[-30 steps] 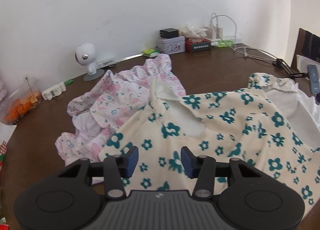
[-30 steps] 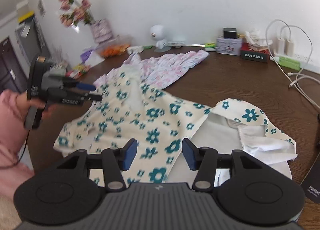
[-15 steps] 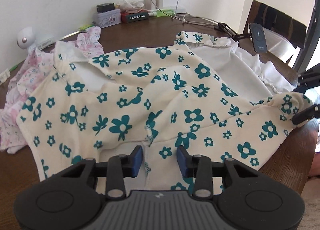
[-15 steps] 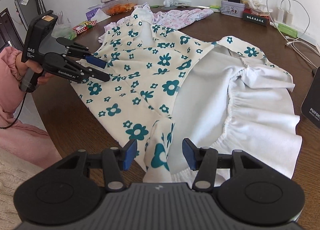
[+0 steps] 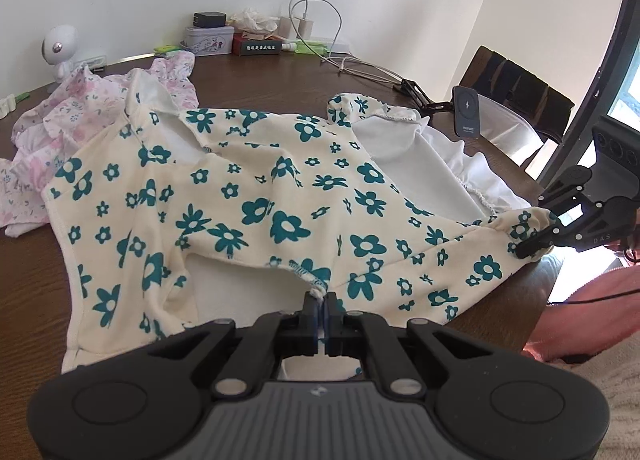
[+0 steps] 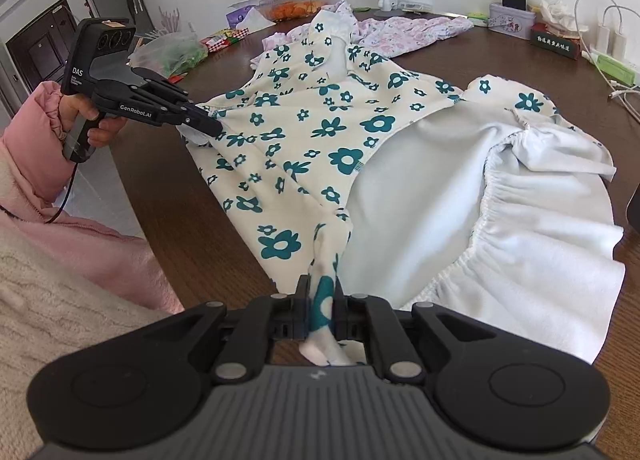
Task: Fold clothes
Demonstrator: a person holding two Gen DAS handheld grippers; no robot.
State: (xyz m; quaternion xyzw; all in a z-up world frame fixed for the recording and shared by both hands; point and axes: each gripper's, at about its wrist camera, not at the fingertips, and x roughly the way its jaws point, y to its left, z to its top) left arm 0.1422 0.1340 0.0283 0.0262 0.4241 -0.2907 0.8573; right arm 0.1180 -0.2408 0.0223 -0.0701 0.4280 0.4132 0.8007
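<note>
Cream cloth printed with teal flowers makes up the garment (image 5: 256,195), which is spread over the near part of the dark wooden table (image 5: 248,75); its white lining is turned up and exposed along the ruffled, elasticated edge at the right of the right wrist view, and part of that edge hangs over the table's rim. A pink floral garment (image 5: 80,107) is bunched behind the cream one, near the wall, touching its far corner.

The left gripper (image 5: 321,306) is seen with its jaws brought together on a small gathered fold of the cream garment's hem; the cloth is pinched between the blue pads and drawn up in a taut ridge toward them. The right gripper (image 6: 322,300) is closing, and a twisted strip of the same garment's edge is pressed between its jaws, a white tail of lining hanging down below them; in the left wrist view its black fingers are seen gripping a puckered corner at the table's right edge.

A pink sleeve (image 6: 36,147) and a hand (image 6: 94,127) are seen holding the left gripper's handle. Along the wall are set a small white round-headed figure (image 5: 60,49), a metal tin (image 5: 208,39), chargers with white cables (image 5: 320,31), and a phone stand (image 5: 466,115) near a chair.
</note>
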